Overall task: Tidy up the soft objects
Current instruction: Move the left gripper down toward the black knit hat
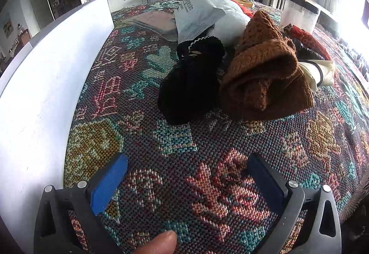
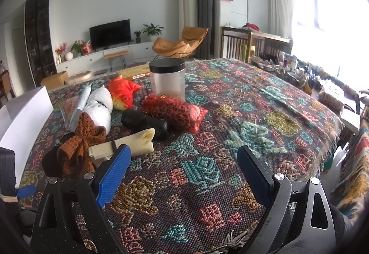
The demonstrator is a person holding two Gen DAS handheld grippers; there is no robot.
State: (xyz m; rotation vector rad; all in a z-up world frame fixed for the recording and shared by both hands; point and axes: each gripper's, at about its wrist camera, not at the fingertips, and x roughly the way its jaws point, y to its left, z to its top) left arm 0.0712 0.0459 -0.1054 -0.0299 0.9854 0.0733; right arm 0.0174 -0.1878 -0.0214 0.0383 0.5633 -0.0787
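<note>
hovering with fingers spread and empty, the left gripper [image 1: 188, 182] and right gripper [image 2: 184, 173] faced the brown knit bundle [image 1: 265, 83]: likely light, floppy, best pinched at its thick fold.

Both wrist views look low across the patterned woven blanket [image 1: 207, 138], the left close to, the right farther from, the shared crumpled brown knit garment [image 1: 265, 78] [image 2: 76, 152].

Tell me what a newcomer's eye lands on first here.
The busy woven cloth covering the whole table grabs the eye first. Next comes the heap of soft things at its left side: a brown knit beside a black knit, and in the right wrist view an orange fish toy and a red pouch in front of a black-lidded jar. Both grippers, left and right, hover open and empty.
</note>
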